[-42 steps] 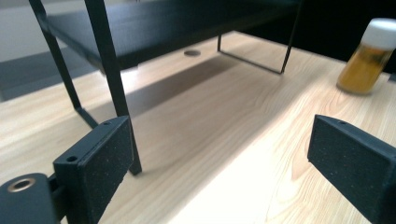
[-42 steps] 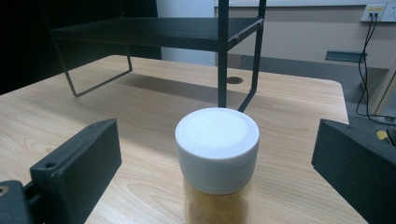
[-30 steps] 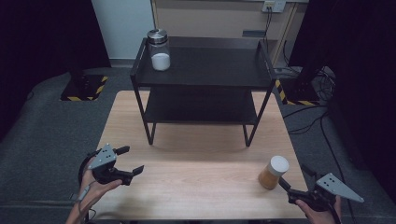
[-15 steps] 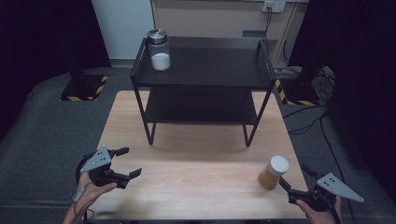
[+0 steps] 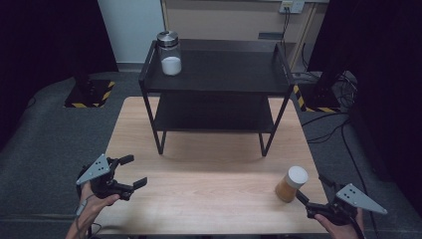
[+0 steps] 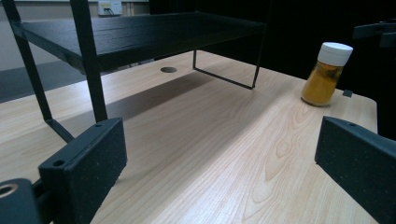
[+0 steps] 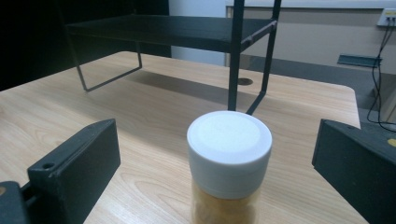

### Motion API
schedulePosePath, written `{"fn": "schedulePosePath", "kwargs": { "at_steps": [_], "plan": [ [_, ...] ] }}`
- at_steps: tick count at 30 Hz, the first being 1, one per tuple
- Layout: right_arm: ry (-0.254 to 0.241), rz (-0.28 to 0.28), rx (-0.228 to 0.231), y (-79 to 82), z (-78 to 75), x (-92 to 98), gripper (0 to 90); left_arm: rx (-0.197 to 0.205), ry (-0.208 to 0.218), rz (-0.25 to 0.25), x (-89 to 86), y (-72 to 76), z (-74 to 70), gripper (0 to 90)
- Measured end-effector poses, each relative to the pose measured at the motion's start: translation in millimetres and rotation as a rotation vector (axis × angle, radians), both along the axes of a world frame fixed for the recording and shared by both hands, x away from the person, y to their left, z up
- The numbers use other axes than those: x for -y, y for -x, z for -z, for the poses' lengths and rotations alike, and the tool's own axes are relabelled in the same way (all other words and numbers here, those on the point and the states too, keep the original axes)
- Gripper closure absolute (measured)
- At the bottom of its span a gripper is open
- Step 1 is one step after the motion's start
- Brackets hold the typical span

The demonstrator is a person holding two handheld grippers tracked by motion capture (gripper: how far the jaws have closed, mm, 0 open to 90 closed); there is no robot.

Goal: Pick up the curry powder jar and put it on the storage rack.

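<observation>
The work in hand looks like getting the spice jar (image 5: 292,183) up onto the black shelf rack (image 5: 215,74), and by my reading it has hardly begun; the jar, with its white cap and orange-yellow powder, stands upright on the wooden table (image 5: 209,179) at the lower right of the high view, well apart from the rack. The right gripper (image 5: 314,195) sits just beside it at the bottom right corner, jaws spread and empty; in the right gripper view the jar (image 7: 229,163) fills the lower middle of the frame between the two black jaws, neither of them touching it, so the grasp is lined up but not yet made. The left gripper (image 5: 133,172) rests low at the lower left of the high view, likewise spread wide and holding nothing; its own view looks across bare tabletop toward the jar (image 6: 325,73) at the upper right of that frame. A glass jar (image 5: 169,53) with a metal lid and white contents already stands on the rack's top shelf, at its upper left corner; that part seems done. Left to do, I judge: close on the spice jar, lift it, carry it to a shelf, set it down and let go.
</observation>
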State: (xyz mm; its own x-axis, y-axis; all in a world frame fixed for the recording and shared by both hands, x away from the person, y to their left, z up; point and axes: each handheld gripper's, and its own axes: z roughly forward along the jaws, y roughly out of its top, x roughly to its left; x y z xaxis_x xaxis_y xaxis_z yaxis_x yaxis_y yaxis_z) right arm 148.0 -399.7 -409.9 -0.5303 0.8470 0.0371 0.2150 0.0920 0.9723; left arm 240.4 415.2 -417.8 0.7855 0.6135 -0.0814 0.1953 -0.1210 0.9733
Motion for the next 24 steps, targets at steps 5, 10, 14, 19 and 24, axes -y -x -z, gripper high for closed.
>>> {"fn": "schedulePosePath", "kwargs": {
  "at_steps": [5,10,14,19,24],
  "plan": [
    [-0.024,-0.032,-0.009,-2.2,-5.1,6.0,1.0,-0.001,-0.007,0.011,0.6,-0.8,-0.9,1.1],
    [-0.024,-0.059,-0.007,-4.1,-15.3,12.0,1.1,-0.002,0.0,0.008,-0.4,-0.1,0.3,1.1],
    [-0.002,-0.087,-0.026,-6.2,-26.6,20.0,1.0,-0.003,0.004,0.003,-1.7,-0.2,1.1,1.0],
    [0.028,-0.118,-0.042,-8.7,-40.0,28.9,1.1,-0.001,0.002,0.004,-1.7,0.5,1.0,1.0],
    [0.035,-0.149,-0.053,-12.5,-57.5,42.6,1.2,-0.004,0.0,0.005,-2.2,0.5,1.6,1.0]
  ]
}}
